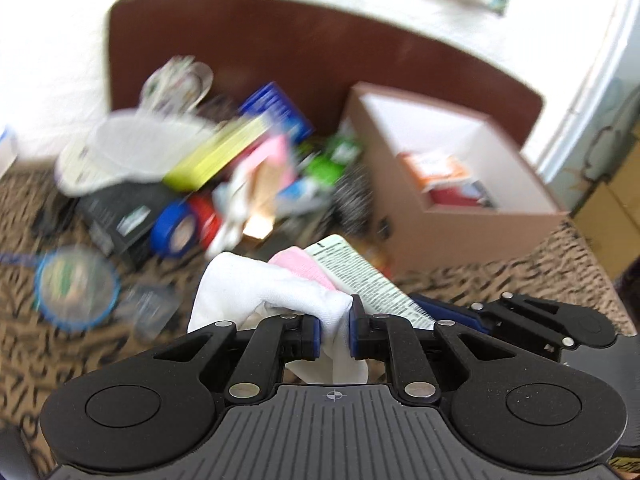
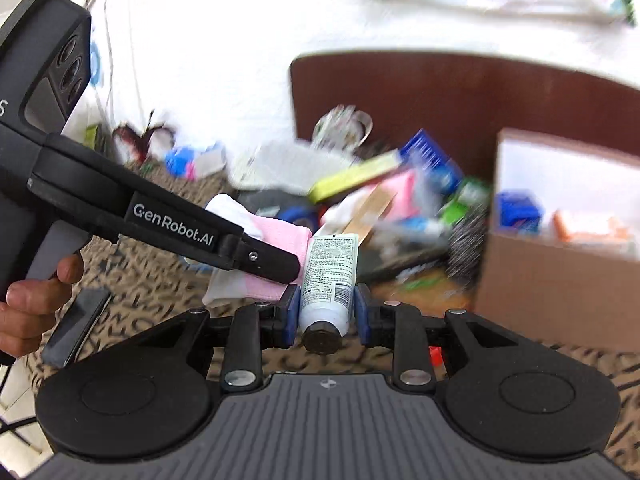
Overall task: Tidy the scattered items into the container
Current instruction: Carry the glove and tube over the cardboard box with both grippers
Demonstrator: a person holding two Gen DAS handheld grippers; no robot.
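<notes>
My left gripper [image 1: 335, 330] is shut on a white and pink sock [image 1: 256, 292], held above the patterned cloth. My right gripper [image 2: 327, 314] is shut on a white tube [image 2: 329, 276] with a dark cap, cap toward the camera. The tube [image 1: 362, 280] also shows in the left wrist view, right beside the sock. The sock [image 2: 276, 240] and the left gripper body show in the right wrist view, just left of the tube. The cardboard box [image 1: 460, 196] stands to the right with an orange packet inside; it also shows in the right wrist view [image 2: 560, 280].
A blurred pile of items lies left of the box: a yellow box [image 1: 216, 156], a blue box [image 1: 280, 108], blue tape [image 1: 176, 230], a black box [image 1: 120, 216], a white bag [image 1: 132, 148]. A round blue-rimmed lid [image 1: 76, 284] lies at left. A brown board [image 1: 300, 48] stands behind.
</notes>
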